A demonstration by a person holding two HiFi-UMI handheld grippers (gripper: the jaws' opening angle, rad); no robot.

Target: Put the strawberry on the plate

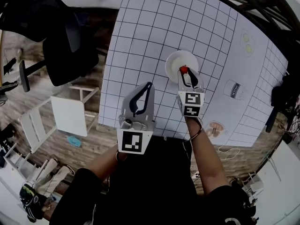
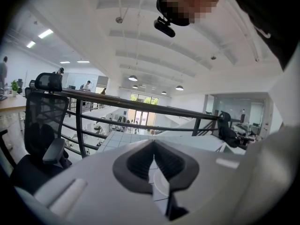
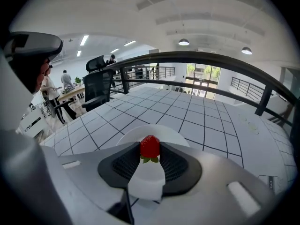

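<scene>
Gridded table (image 1: 154,32): right gripper (image 1: 184,73) pinches strawberry (image 3: 149,147), seemingly above plate (image 1: 174,62).

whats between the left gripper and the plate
Nothing but bare gridded table between the left gripper and the plate, shown in the head view.

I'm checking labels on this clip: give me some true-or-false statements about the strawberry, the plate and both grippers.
1. The right gripper has its jaws closed on the strawberry. True.
2. The strawberry lies loose on the plate. False: it is gripped in the jaws, over the plate.
3. The left gripper holds a second strawberry. False: its jaws are together with nothing between them.
4. The white plate stands on a gridded table. True.
</scene>
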